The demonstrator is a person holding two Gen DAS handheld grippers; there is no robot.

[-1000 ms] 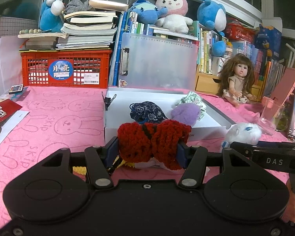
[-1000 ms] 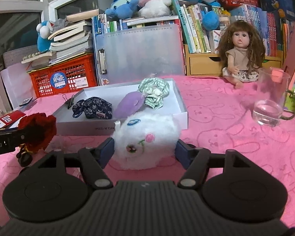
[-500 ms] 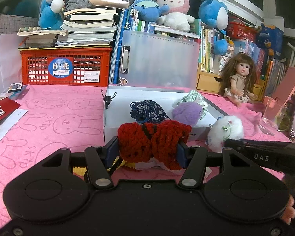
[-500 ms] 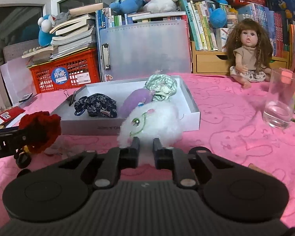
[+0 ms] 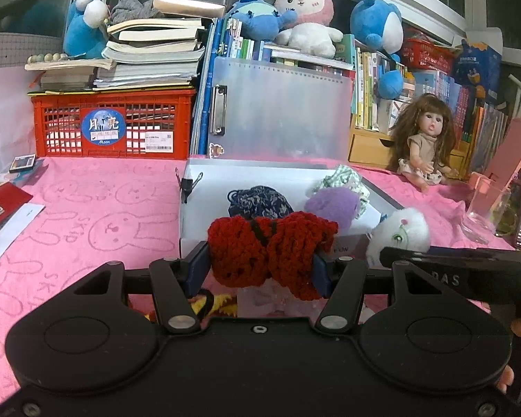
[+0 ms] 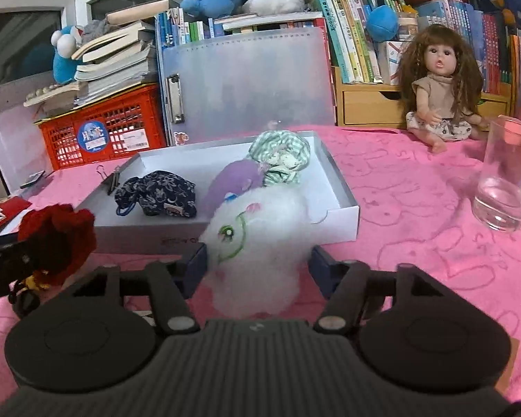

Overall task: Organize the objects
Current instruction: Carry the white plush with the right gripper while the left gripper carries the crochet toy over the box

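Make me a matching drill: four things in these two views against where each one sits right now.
1. red crocheted scrunchie
2. fluffy white plush scrunchie
3. dark blue floral scrunchie
4. clear drinking glass

A. inside the white cardboard box
B. on the pink cloth, near the doll
C. between the left gripper's fingers
D. between the right gripper's fingers

Pairs: 1-C, 2-D, 3-A, 4-B

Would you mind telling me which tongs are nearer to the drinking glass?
Right. The right tongs, around the white plush, sit left of the glass; the left tongs are farther left still.
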